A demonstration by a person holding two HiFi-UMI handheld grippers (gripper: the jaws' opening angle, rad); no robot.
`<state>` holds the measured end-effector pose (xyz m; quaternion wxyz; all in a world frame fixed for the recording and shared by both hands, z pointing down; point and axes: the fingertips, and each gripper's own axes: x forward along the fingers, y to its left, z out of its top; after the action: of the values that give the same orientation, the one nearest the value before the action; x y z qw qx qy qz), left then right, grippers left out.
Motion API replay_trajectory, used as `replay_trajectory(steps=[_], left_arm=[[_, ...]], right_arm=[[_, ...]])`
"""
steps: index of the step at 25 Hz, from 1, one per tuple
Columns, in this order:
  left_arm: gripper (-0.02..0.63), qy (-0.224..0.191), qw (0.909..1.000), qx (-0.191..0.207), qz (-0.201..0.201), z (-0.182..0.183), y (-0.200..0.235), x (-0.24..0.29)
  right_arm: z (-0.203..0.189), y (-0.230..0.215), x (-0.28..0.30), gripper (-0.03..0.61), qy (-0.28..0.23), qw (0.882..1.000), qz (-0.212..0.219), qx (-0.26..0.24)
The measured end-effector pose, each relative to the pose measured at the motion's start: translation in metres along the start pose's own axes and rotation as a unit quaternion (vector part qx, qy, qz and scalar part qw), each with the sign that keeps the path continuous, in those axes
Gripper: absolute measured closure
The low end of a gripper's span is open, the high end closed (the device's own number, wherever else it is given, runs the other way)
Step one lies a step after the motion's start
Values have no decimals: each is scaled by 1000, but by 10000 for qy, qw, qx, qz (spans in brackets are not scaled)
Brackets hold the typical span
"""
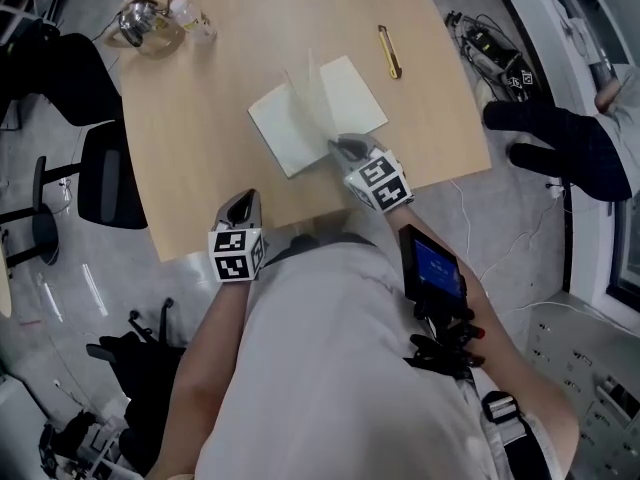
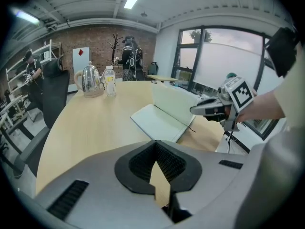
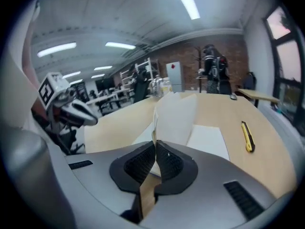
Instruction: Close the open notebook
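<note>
An open notebook (image 1: pixel 290 128) with cream pages lies on the wooden table (image 1: pixel 200 118), near its front edge. One leaf (image 1: pixel 318 93) stands upright over the spine. My right gripper (image 1: pixel 340 148) is at that leaf's near lower corner. In the right gripper view the jaws (image 3: pixel 156 144) are shut, with the leaf's edge (image 3: pixel 176 118) running up from between their tips. My left gripper (image 1: pixel 240 200) hovers at the table's front edge, left of the notebook, shut with nothing in it (image 2: pixel 155 143). The left gripper view shows the notebook (image 2: pixel 157 123) and the right gripper (image 2: pixel 195 110) beside it.
A yellow utility knife (image 1: pixel 390 51) lies to the right beyond the notebook. A metal kettle (image 1: pixel 140 23) and a water bottle (image 1: pixel 190 13) stand at the far left corner. Black chairs (image 1: pixel 100 168) stand left of the table. Someone's dark shoes (image 1: pixel 560 138) and cables are at the right.
</note>
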<state>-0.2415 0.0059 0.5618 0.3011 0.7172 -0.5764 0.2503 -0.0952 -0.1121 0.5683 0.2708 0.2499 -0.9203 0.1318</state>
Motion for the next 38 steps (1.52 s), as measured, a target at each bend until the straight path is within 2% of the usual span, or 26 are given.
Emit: replay_trajectory(steps=[3, 7, 10, 14, 17, 18, 20, 21, 22, 27, 29, 31, 35, 36, 38], left_arm=[[611, -117, 9999, -28, -81, 3, -1, -1], [611, -274, 9994, -95, -183, 1, 2, -4], [611, -346, 9989, -206, -233, -5, 10, -7], [611, -379, 9984, -320, -269, -13, 25, -13], [611, -413, 9978, -395, -337, -16, 32, -16], [611, -418, 9975, -420, -378, -18, 34, -17], [611, -413, 9971, -424, -479, -22, 34, -17], [611, -407, 9970, -395, -534, -23, 33, -16], [611, -400, 9969, -352, -585, -23, 32, -15], [611, -378, 9960, -147, -798, -12, 22, -9], [611, -408, 9953, -6, -874, -2, 13, -6], [611, -465, 9946, 146, -915, 10, 1, -1], [611, -615, 9930, 335, -956, 35, -25, 7], [611, -628, 9925, 392, -977, 40, -33, 9], [611, -609, 9919, 485, -1006, 45, -47, 13]], right_arm=[[-11, 39, 11, 557, 621, 9911, 400, -1109], [-32, 72, 26, 557, 1396, 9629, 837, -2153], [-53, 88, 36, 555, 1984, 9420, 1247, -2401], [-82, 107, 44, 555, 2833, 9131, 1767, -2339], [-99, 118, 44, 555, 3405, 8831, 1996, -2539], [-104, 121, 44, 544, 3521, 8732, 2035, -2684], [-112, 127, 44, 466, 3647, 8621, 2033, -2872], [-113, 128, 43, 452, 3643, 8633, 1986, -2873], [-111, 128, 43, 446, 3581, 8698, 1910, -2806], [-85, 119, 25, 445, 2756, 9329, 1402, -1844], [-72, 112, 11, 445, 2345, 9510, 1265, -1570], [-61, 103, -4, 445, 1977, 9611, 1178, -1525], [-59, 74, -32, 446, 1654, 9650, 974, -1788], [-64, 61, -38, 445, 1687, 9669, 864, -1711], [-79, 31, -45, 445, 1766, 9751, 628, -1190]])
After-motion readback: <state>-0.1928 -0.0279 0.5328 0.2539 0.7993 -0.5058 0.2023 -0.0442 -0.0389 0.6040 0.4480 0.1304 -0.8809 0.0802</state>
